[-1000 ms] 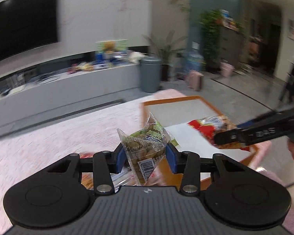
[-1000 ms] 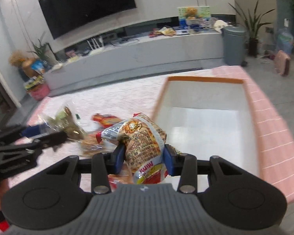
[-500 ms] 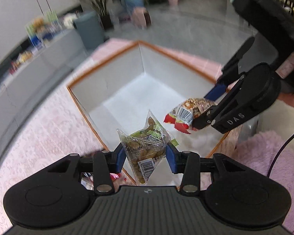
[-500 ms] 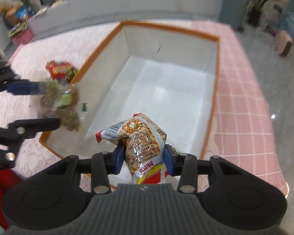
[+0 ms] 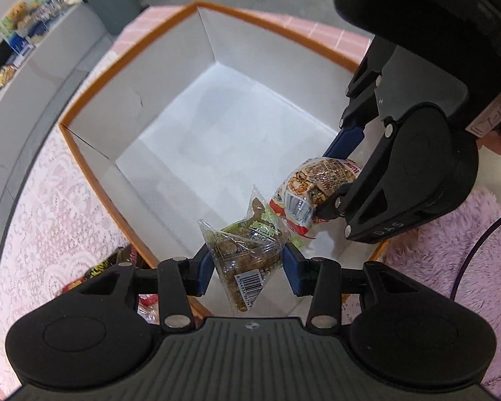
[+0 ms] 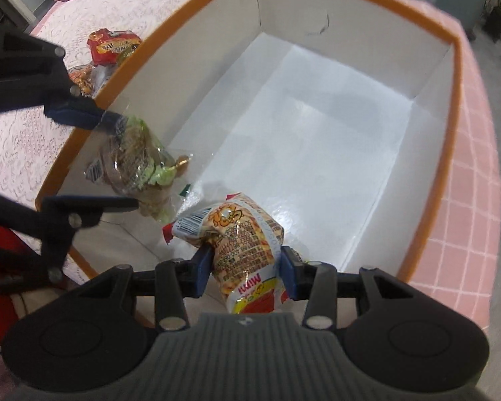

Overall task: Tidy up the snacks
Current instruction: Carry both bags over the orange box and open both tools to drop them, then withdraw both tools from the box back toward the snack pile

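Pink tablecloth point(image 6: 471, 180), loose packets point(image 6: 112, 45) beside box point(image 6: 449, 140)

Orange-rimmed white box point(image 6: 447, 153), pink lace-patterned cloth point(image 5: 46, 214), seemingly green-brown snack packet point(image 5: 247, 250)

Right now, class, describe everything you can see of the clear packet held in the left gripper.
The clear packet is crinkly transparent plastic holding brown lumpy pieces, with light green printing and a white barcode label at its lower corner. It is roughly triangular, tilted, sealed and puffy. The left gripper pinches it between blue pads, over the near end of the white, orange-rimmed box. Only the pads visibly touch it.
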Motion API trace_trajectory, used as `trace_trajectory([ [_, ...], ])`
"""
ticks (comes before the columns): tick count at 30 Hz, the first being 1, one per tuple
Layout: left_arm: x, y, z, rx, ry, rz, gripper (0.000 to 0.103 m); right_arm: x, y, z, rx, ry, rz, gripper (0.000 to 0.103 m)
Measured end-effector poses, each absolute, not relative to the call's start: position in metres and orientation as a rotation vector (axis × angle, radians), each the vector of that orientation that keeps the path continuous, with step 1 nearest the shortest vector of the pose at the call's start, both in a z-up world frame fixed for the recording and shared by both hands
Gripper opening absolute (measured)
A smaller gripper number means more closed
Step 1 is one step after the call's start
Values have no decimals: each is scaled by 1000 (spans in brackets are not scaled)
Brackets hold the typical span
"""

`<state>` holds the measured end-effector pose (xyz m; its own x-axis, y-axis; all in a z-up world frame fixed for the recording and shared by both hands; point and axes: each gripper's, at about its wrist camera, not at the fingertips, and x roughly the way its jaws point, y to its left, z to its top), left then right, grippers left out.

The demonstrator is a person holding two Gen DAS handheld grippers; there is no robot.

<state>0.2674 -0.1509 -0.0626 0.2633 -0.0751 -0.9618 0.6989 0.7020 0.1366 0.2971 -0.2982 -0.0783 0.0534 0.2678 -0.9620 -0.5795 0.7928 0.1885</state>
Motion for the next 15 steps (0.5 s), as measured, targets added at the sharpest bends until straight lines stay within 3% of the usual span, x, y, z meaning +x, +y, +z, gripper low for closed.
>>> trace_trajectory([
  [11, 265, -150, -70, 615, 1238, -544, 55, 297, -292, -86, -281, 1398, 659, 45],
  [15, 261, -150, -64, 596, 1227, -553, 64, 295, -292, -83, -281, 1392, 631, 50],
])
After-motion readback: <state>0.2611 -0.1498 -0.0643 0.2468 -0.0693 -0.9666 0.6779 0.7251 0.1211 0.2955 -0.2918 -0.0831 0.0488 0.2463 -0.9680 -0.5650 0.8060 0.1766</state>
